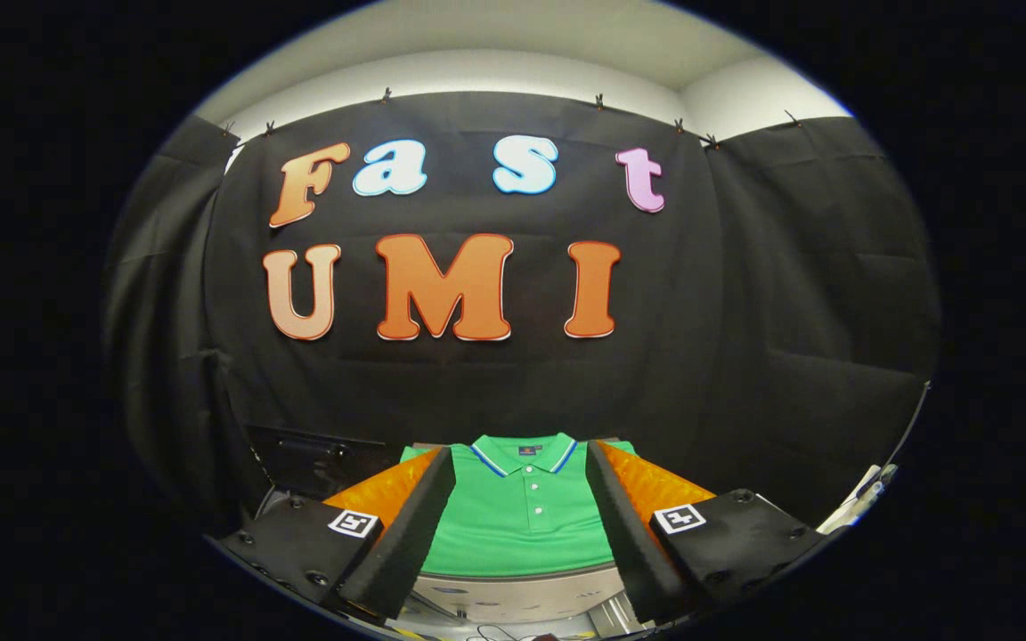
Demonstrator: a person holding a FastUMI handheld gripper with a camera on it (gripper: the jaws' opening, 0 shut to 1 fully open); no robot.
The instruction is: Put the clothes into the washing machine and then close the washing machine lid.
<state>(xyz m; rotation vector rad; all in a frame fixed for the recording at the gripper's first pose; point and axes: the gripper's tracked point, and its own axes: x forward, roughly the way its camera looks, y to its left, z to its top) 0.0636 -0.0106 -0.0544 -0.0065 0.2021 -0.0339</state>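
Between the spread jaws lies the green polo shirt [520,516].

Gripper [520,525]: two wedge-shaped fingers [406,534], flat inner faces, each thickening toward its base. Each finger sits on a black blocky mount with a matte top. One square black-and-white fiducial marker [353,523] on each mount, near the finger's base. Round dark screw heads [244,538] dot the mounts along their outer edges and corners. The outer flank of each finger has a textured, faceted surface. Fingers stand apart, nothing pressed between them.
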